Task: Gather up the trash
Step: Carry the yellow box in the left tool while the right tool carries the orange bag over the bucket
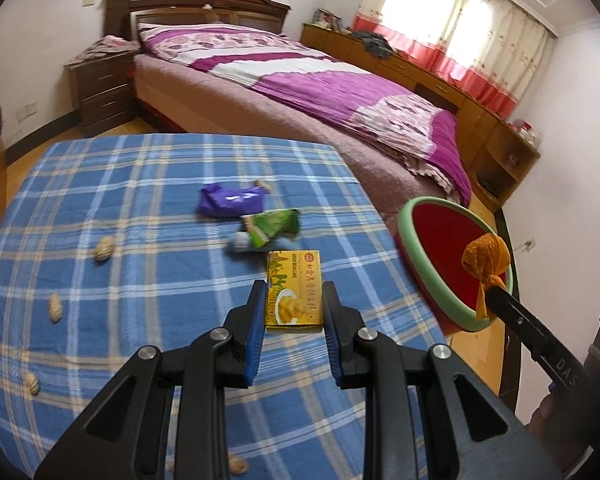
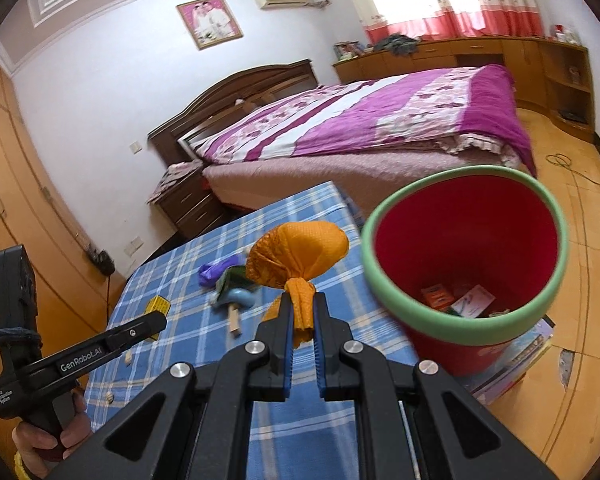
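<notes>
Yellow box (image 1: 294, 288) in clamped left gripper (image 1: 294, 300), orange bundle (image 2: 300, 264) in clamped right gripper (image 2: 303, 320), beside bin (image 2: 466, 256).

A woven checked cloth (image 1: 100, 208) is covering the table, looking matt and soft. The yellow box (image 1: 294, 292), lower centre, is showing printed, slightly glossy cardboard. The purple wrapper (image 1: 230, 200) above it is gleaming like thin plastic film. In the right wrist view, the orange bundle (image 2: 296, 260) at centre is looking like dimpled, textured material, and the red bin (image 2: 472, 248) at right is appearing smooth inside under a matt green rim. The nightstand (image 1: 104, 88), upper left, is showing dark varnished wood.
</notes>
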Demonstrator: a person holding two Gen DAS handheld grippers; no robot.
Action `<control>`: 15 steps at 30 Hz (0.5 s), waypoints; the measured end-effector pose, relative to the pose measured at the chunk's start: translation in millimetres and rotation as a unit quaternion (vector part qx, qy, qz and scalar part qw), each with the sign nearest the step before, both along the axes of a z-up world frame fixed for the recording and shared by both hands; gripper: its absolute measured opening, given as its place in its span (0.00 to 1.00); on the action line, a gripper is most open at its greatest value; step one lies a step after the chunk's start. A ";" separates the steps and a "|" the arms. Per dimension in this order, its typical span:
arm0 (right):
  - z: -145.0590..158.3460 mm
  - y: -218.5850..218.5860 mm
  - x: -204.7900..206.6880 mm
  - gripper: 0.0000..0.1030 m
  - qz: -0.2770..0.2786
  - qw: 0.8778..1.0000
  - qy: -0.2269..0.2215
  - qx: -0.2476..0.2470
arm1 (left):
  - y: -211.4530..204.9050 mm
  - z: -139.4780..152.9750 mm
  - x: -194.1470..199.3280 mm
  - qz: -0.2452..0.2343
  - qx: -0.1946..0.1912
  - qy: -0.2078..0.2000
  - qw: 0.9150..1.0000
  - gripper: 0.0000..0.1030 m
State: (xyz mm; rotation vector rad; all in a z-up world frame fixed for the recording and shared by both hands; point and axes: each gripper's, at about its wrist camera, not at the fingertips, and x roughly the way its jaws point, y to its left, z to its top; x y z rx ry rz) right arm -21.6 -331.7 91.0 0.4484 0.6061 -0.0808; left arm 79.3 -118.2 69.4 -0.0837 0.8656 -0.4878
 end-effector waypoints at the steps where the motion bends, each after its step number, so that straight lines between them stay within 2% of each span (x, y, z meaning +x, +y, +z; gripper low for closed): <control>1: -0.6 -5.4 -1.2 0.10 -0.006 1.000 -0.001 0.002 | -5.2 0.3 1.3 -0.005 0.002 0.001 1.000 0.26; 15: -25.6 -85.2 -14.4 0.10 -0.088 0.995 0.009 0.037 | -96.6 -2.8 11.6 -0.087 0.028 -0.005 0.996 0.26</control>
